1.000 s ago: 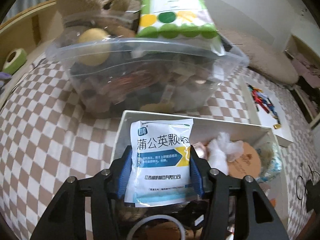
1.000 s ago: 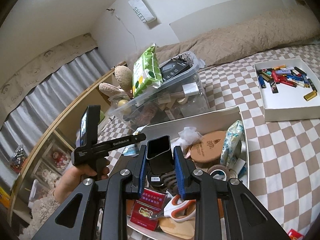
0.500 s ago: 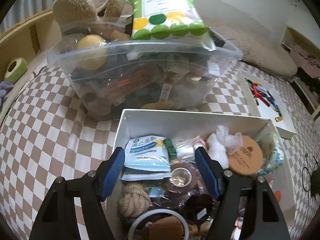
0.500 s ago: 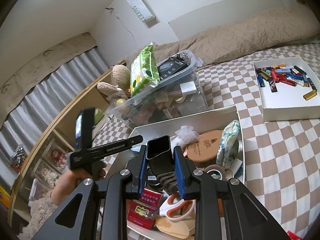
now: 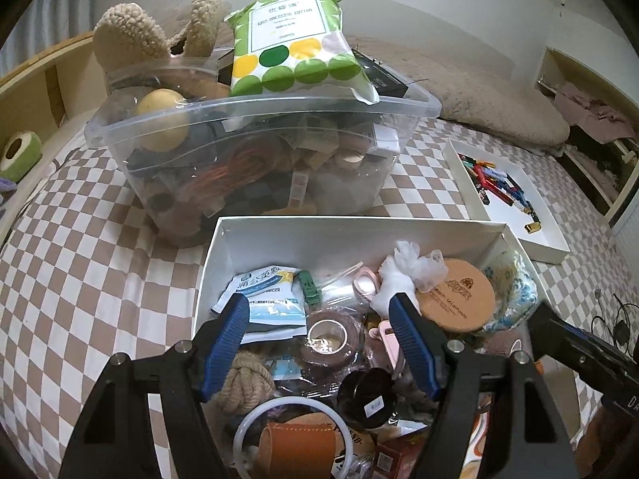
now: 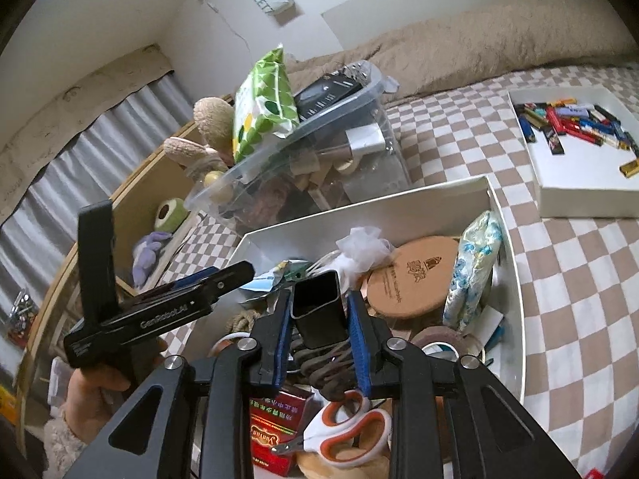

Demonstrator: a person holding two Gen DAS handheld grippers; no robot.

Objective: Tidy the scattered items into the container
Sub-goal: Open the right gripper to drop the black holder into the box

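A white box (image 5: 287, 227) on the checkered bed holds many small items. My left gripper (image 5: 319, 339) is open and empty above its near part. A white and blue medicine sachet (image 5: 263, 299) lies in the box by the left finger. My right gripper (image 6: 319, 319) is shut on a small black square cup (image 6: 319, 307) and holds it above the box (image 6: 503, 215). A round cork coaster (image 5: 455, 295), a tape roll (image 5: 327, 335), a rope knot (image 5: 243, 379) and orange-handled scissors (image 6: 347, 431) lie inside.
A clear plastic bin (image 5: 255, 151) full of items, with a green dotted tissue pack (image 5: 295, 48) on top, stands just behind the box. A white tray (image 5: 503, 195) of small colourful bars sits at the right. A wooden bed frame (image 5: 32, 80) runs along the left.
My left gripper opened and let go of the medicine sachet, which now lies in the box. It then drew back a little. The right gripper kept hold of the black cup.
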